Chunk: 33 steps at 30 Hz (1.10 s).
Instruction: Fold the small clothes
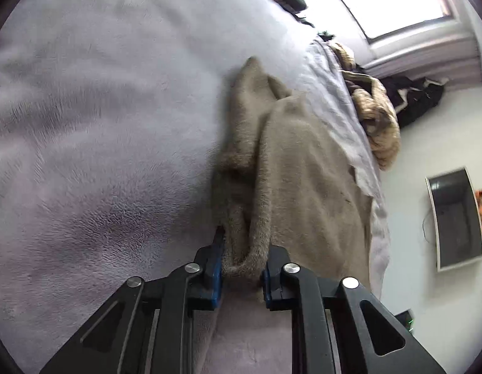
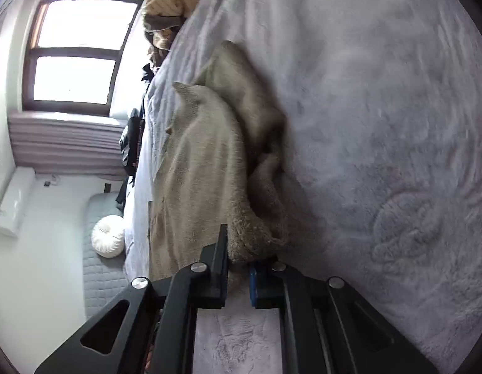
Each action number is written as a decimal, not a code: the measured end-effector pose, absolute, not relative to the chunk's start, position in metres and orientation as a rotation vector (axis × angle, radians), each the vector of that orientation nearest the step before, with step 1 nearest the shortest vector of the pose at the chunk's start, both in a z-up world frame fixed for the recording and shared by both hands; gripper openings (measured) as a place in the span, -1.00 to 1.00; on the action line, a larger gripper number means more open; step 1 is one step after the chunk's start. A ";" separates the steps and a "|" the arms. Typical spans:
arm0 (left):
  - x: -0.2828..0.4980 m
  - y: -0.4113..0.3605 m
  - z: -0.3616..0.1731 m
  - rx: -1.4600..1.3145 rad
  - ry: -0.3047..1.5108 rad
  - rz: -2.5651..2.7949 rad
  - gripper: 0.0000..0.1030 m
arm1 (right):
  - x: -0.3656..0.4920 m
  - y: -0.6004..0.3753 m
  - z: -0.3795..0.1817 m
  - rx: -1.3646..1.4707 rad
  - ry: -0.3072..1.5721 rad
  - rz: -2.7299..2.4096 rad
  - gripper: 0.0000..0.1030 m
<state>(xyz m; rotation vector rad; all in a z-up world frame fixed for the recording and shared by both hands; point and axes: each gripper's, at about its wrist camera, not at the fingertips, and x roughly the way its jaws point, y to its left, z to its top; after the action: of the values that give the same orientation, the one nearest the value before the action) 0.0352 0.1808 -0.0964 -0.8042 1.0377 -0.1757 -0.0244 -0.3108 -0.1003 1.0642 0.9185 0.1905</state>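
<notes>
left gripper (image 1: 242, 268): clamped on bunched near edge of cloth (image 1: 297, 168) | right gripper (image 2: 239, 268): clamped on a folded near edge of cloth (image 2: 197, 171) | cloth: tan, lying rumpled on blanket (image 1: 101, 109) near the bed edge | far: clothes pile (image 1: 378, 115), window (image 1: 393, 3)

A bedroom in a home. Wide bed under a plush lilac blanket (image 1: 101, 109), heaped clothes (image 1: 378, 118) along its far edge, window (image 2: 76, 53) with brown frame, pleated curtain (image 2: 66, 143) beside it, wall air conditioner (image 2: 13, 205), round white cushion (image 2: 107, 237) on quilted grey mat (image 2: 101, 280).
</notes>
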 end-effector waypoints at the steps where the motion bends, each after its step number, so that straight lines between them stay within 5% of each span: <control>1: 0.031 0.178 -0.088 -0.761 1.017 -0.187 -0.65 | -0.026 -0.310 -0.087 1.002 0.902 0.194 -0.83; 10: 0.017 0.186 -0.111 -0.675 1.069 -0.140 -0.65 | -0.026 -0.321 -0.108 0.878 1.006 0.102 -0.82; 22: 0.016 0.199 -0.052 -0.469 0.988 -0.171 -0.64 | -0.062 -0.346 -0.063 0.833 0.931 -0.005 -0.75; 33: 0.075 0.142 -0.062 -0.336 1.010 -0.176 -0.64 | 0.010 -0.276 -0.045 0.602 0.978 0.111 -0.74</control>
<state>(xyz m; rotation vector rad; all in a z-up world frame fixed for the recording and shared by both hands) 0.0753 0.1424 -0.0621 -0.3357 1.0098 -0.1764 0.0102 -0.2759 -0.0452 0.6023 0.9776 0.1111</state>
